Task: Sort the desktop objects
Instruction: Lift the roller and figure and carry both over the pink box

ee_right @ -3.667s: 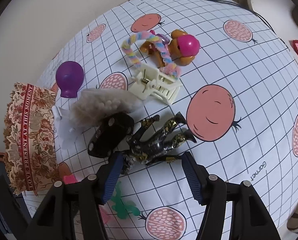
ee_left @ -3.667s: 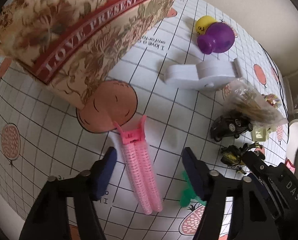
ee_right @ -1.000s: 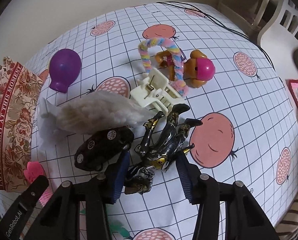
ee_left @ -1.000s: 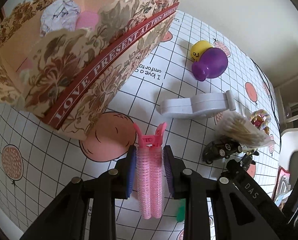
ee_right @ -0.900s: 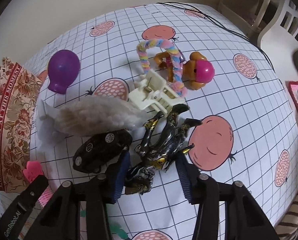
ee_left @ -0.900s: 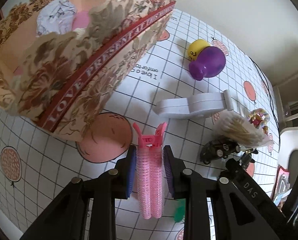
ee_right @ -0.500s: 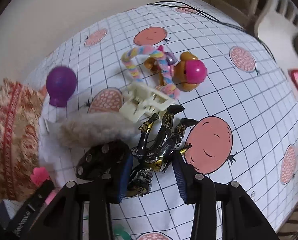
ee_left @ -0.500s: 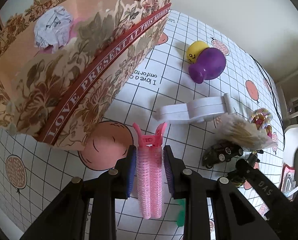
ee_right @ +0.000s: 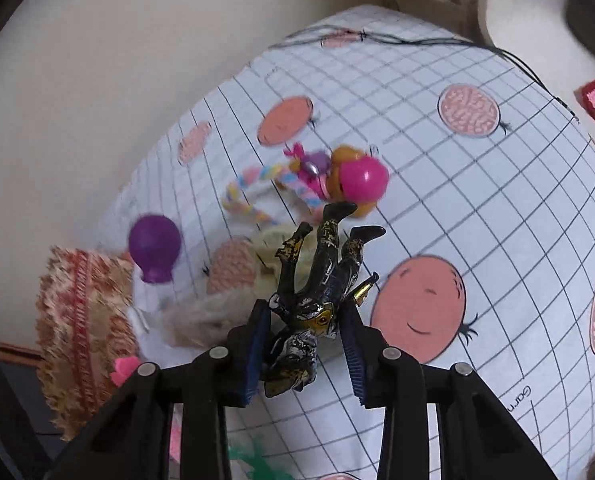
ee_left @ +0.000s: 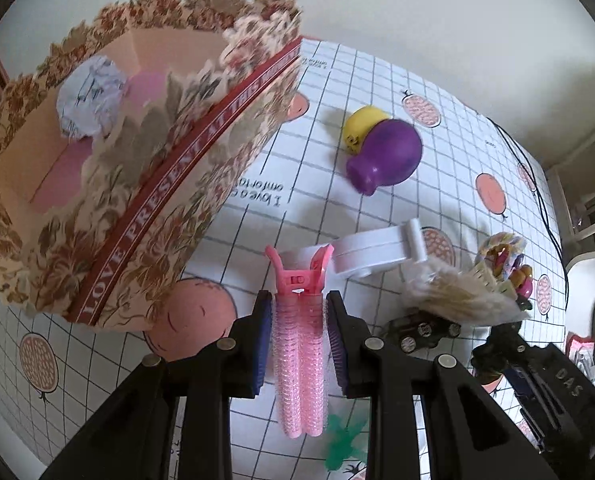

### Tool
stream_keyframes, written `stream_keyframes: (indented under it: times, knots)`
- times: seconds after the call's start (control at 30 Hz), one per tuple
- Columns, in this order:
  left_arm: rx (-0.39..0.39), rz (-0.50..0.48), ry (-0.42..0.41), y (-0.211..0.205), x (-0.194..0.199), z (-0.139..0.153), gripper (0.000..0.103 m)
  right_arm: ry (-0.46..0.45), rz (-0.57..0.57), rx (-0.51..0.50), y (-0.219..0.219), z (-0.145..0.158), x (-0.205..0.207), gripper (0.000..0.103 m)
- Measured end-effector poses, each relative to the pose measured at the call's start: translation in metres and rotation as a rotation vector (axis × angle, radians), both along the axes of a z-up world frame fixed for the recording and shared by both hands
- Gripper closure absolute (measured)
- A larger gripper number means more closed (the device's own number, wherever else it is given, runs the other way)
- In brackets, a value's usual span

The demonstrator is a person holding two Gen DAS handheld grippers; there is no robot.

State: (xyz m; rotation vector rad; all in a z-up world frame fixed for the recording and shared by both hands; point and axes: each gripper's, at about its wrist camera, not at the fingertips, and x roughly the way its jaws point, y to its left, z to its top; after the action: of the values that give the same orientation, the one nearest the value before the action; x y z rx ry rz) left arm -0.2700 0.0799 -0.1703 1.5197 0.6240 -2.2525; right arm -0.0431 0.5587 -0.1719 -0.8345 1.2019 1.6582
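Note:
My left gripper (ee_left: 299, 340) is shut on a pink hair-roller clip (ee_left: 300, 344) and holds it above the table, near the floral paper box (ee_left: 145, 184) at the left. The box holds a crumpled paper ball (ee_left: 89, 98) and something pink. My right gripper (ee_right: 303, 344) is shut on a black-and-gold action figure (ee_right: 317, 288), lifted off the table with its legs pointing away. The box also shows at the left in the right wrist view (ee_right: 81, 332).
On the checked tablecloth (ee_left: 377, 216) lie a purple bulb (ee_left: 389, 156) against a yellow toy (ee_left: 359, 126), a white plastic piece (ee_left: 377, 252), a bag of swabs (ee_left: 457, 296), a black toy car (ee_left: 421, 330) and a green clip (ee_left: 343, 440). An orange doll with a pink cap (ee_right: 357, 180) and a pastel twisted loop (ee_right: 257, 188) lie farther off.
Both grippers have risen. The right one lifted the action figure off the table, away from the toy car. The left one carried the pink clip higher, beside the box.

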Motion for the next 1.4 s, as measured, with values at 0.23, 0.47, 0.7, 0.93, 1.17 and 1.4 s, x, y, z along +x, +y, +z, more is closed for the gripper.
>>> stream_keyframes:
  times: [0.23, 0.47, 0.7, 0.93, 1.17, 1.4]
  knots:
    - [0.003, -0.019, 0.026, 0.011, -0.018, 0.008, 0.075, 0.136, 0.014, 0.111, 0.001, 0.027, 0.006, 0.065]
    - [0.002, -0.024, 0.111, 0.022, -0.038, 0.033, 0.075, 0.292, 0.056, 0.321, -0.005, 0.070, 0.004, 0.065]
    - [0.007, -0.039, 0.152, 0.024, -0.040, 0.041, 0.075, 0.345, 0.126, 0.431, -0.016, 0.087, -0.009, 0.065]
    - [0.034, -0.010, 0.172, 0.010, -0.034, 0.039, 0.075, 0.367, 0.121, 0.406, -0.018, 0.083, -0.014, 0.065]
    - [0.068, 0.011, 0.241, -0.011, -0.025, 0.047, 0.075, 0.412, 0.118, 0.416, -0.027, 0.088, -0.012, 0.065]
    - [0.091, 0.054, 0.331, -0.036, -0.008, 0.068, 0.075, 0.458, 0.108, 0.439, -0.034, 0.095, -0.018, 0.065]
